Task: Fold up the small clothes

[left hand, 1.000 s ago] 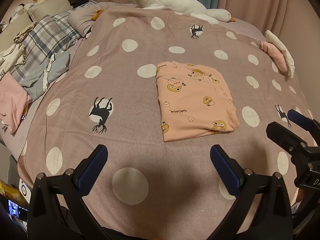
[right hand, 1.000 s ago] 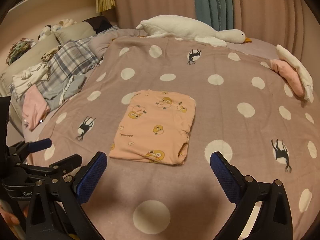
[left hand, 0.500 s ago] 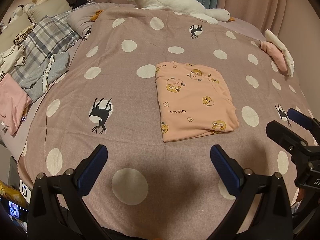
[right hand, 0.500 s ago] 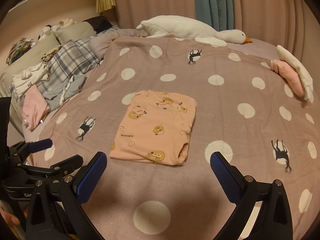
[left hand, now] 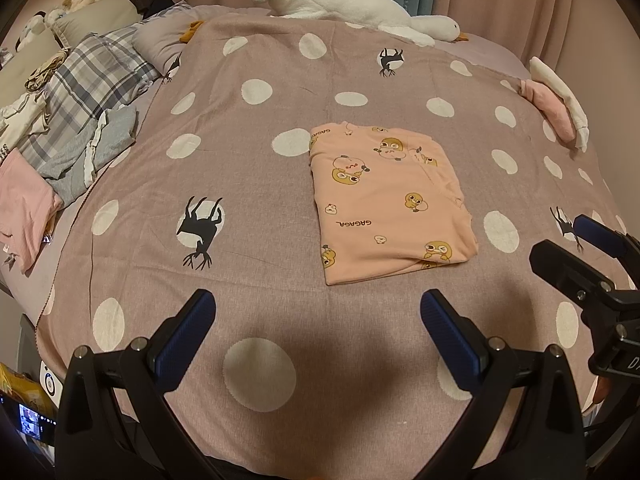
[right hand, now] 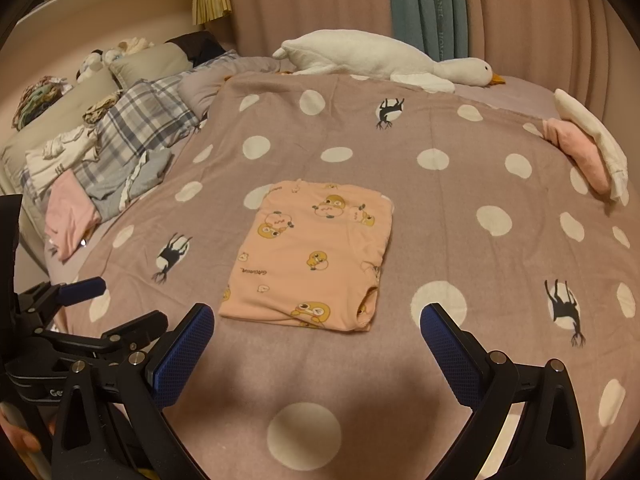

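The peach garment [left hand: 390,204] lies folded into a neat rectangle near the middle of the bed [left hand: 256,80], on the dotted mauve blanket [left hand: 248,280], a little nearer the bed's front edge than its far edge. Both grippers hover above that front edge, well apart from the cloth. The left gripper [left hand: 318,320] has its jaws spread wide and holds nothing; the right gripper [right hand: 316,332] is equally wide and empty.

The fold looks finished or nearly so, so the step in hand is probably either one last halving or moving the piece aside. To do it well, come in low at the near corners, one gripper per corner, and pinch all the layers together rather than only the top one, or the stack will slide open. The right near corner shows a rounded hem opening where layers bunch, so take a deeper bite there. Lift both corners evenly to keep the edges square.

The garment is thin, soft knit with a duck print and lettering, limp and likely to drape. The blanket is matte, woven and slightly grippy. A plush white goose [right hand: 384,56] lies along the far edge, loose clothes [right hand: 80,184] crowd the left edge, and a folded pink and white pile [right hand: 588,148] sits at the right edge.
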A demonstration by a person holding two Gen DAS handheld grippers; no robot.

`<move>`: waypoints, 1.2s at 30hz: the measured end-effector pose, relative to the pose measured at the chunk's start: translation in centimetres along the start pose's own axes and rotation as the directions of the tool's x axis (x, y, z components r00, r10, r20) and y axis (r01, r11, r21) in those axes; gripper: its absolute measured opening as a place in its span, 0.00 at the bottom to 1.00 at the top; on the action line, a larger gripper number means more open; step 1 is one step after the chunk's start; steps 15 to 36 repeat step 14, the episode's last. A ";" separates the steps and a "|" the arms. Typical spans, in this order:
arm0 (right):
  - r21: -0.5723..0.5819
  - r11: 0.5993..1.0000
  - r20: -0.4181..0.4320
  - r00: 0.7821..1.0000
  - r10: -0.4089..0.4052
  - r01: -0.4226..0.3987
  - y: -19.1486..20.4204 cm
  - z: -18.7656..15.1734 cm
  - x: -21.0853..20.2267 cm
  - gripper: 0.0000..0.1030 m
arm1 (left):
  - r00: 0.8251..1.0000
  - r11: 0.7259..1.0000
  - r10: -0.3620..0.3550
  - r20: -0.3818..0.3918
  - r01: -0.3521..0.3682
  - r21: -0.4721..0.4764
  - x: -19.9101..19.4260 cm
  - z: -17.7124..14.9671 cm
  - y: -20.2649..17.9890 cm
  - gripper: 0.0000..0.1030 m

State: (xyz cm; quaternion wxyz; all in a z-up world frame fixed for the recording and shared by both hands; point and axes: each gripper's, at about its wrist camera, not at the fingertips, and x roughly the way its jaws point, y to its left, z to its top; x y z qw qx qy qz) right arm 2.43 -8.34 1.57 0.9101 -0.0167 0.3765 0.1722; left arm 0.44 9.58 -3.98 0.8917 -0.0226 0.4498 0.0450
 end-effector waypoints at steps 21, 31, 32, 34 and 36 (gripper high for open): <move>0.003 1.000 -0.007 1.000 0.005 -0.005 0.0 -0.1 0.3 0.99 | 1.000 1.000 0.005 -0.006 -0.005 0.005 0.7 0.0 -0.1 1.00; 0.003 1.000 -0.007 1.000 0.005 -0.005 0.0 -0.1 0.3 0.99 | 1.000 1.000 0.005 -0.006 -0.005 0.005 0.7 0.0 -0.1 1.00; 0.003 1.000 -0.007 1.000 0.005 -0.005 0.0 -0.1 0.3 0.99 | 1.000 1.000 0.005 -0.006 -0.005 0.005 0.7 0.0 -0.1 1.00; 0.003 1.000 -0.007 1.000 0.005 -0.005 0.0 -0.1 0.3 0.99 | 1.000 1.000 0.005 -0.006 -0.005 0.005 0.7 0.0 -0.1 1.00; 0.003 1.000 -0.007 1.000 0.005 -0.005 0.0 -0.1 0.3 0.99 | 1.000 1.000 0.005 -0.006 -0.005 0.005 0.7 0.0 -0.1 1.00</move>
